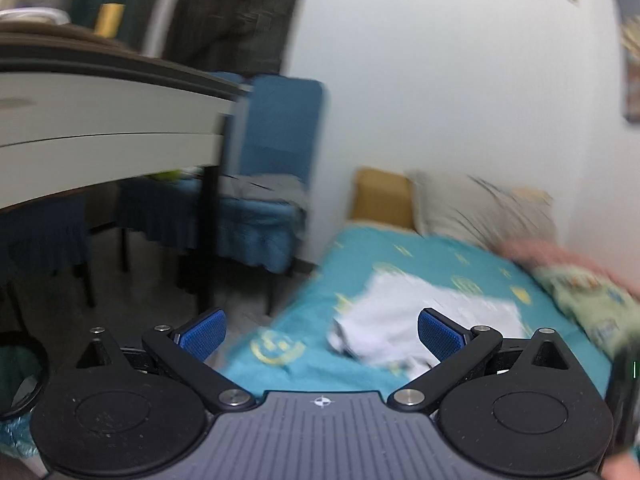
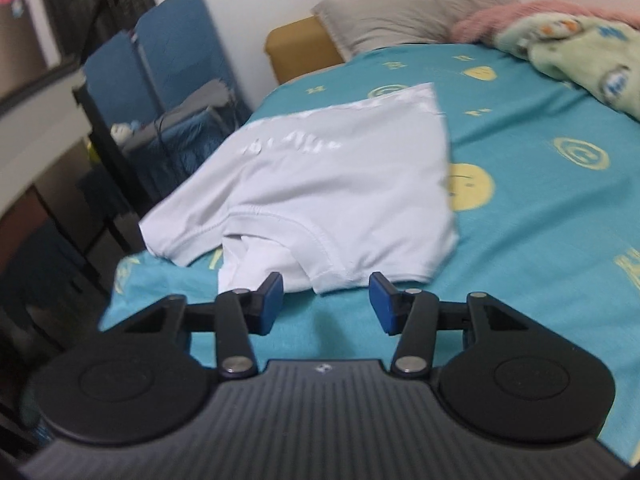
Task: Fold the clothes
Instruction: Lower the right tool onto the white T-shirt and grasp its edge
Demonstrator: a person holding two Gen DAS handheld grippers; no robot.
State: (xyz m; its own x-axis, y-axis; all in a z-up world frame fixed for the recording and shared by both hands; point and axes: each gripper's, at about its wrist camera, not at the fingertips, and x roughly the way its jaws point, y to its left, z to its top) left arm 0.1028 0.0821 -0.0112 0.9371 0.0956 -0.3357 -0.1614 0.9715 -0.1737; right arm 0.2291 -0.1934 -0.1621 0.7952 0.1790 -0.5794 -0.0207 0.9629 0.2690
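Observation:
A white T-shirt lies partly folded on the teal bed sheet, its collar end toward me and one sleeve near the bed's left edge. My right gripper is open just short of the collar edge, with nothing between its blue pads. In the blurred left wrist view the same shirt lies ahead on the bed. My left gripper is open wide above the bed's near left edge and holds nothing.
A grey pillow and a crumpled green and pink blanket lie at the bed's far end. Blue chairs and a desk stand left of the bed. A person's hand shows at the lower right corner.

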